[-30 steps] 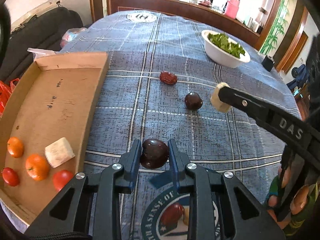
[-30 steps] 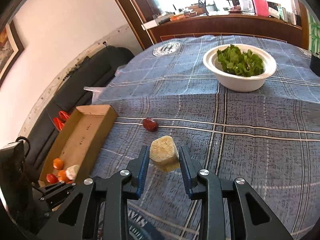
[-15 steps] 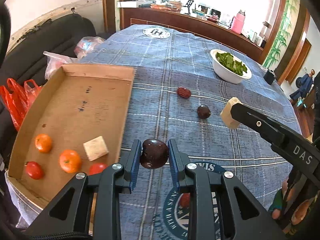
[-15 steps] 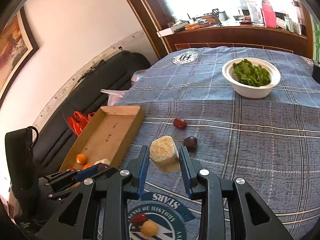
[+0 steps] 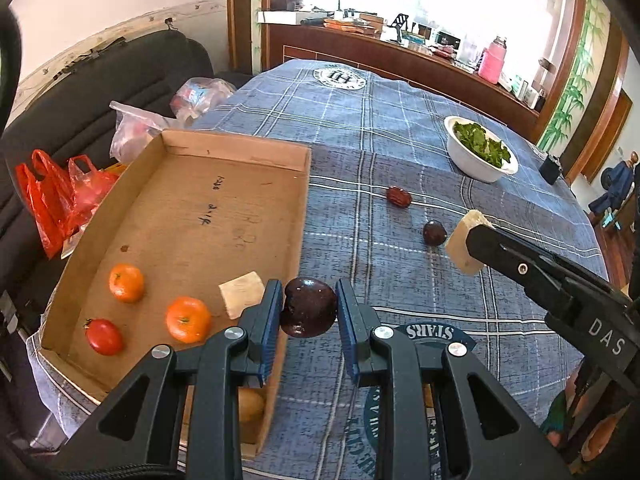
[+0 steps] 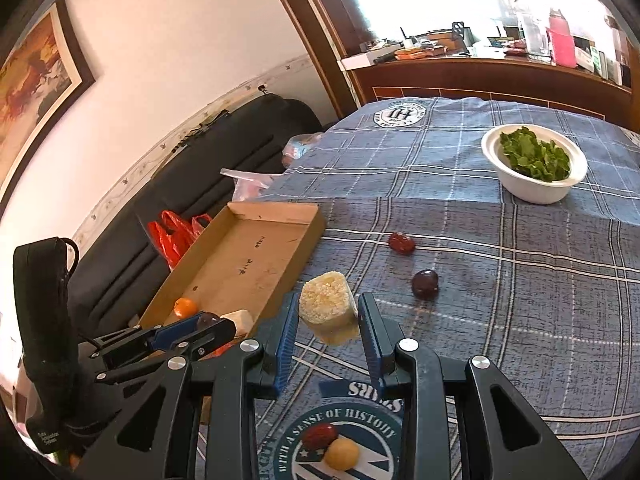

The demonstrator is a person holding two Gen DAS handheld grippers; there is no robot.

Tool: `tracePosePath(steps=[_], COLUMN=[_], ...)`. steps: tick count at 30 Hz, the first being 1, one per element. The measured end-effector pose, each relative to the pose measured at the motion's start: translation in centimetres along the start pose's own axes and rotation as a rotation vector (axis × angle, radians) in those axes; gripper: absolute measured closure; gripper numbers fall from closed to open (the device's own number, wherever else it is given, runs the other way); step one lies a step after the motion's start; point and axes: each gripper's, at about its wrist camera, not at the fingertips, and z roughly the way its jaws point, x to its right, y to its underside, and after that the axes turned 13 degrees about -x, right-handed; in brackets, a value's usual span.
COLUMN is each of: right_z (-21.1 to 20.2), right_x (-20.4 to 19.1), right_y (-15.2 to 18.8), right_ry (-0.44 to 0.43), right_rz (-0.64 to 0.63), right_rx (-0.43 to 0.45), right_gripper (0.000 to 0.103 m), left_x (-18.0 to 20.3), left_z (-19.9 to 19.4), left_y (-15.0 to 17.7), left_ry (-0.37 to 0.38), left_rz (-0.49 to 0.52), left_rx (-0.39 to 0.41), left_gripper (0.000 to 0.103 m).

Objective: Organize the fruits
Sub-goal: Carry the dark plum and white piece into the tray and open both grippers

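The left gripper (image 5: 308,312), its jaws clamped on a dark plum (image 5: 307,307), has travelled left over the last second and now hangs above the cardboard tray's (image 5: 224,208) right wall, where before it was over the blue worktop (image 5: 400,280). The right gripper (image 6: 328,326) has followed, jaws closed on a pale sugarcane chunk (image 6: 329,312), carried clear of the cloth. Both are probably near release. A red date (image 5: 399,197) at 12 o'clock and a second plum (image 5: 435,233) at 1 o'clock remain outside
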Motion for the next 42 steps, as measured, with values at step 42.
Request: tracePosePath(steps=[42], right_z=[9.9], right_x=[-8.8], right_y=[-4.6], right_ry=[-0.061], right_rz=[-0.161], right_rx=[-0.123], right_gripper=[0.072], left_x=[-12.9], left_z=[3.5], left_y=[-5.1], left_ry=[-0.069], left_rz=[-0.201], left_rx=[-0.054], left_gripper=[0.078])
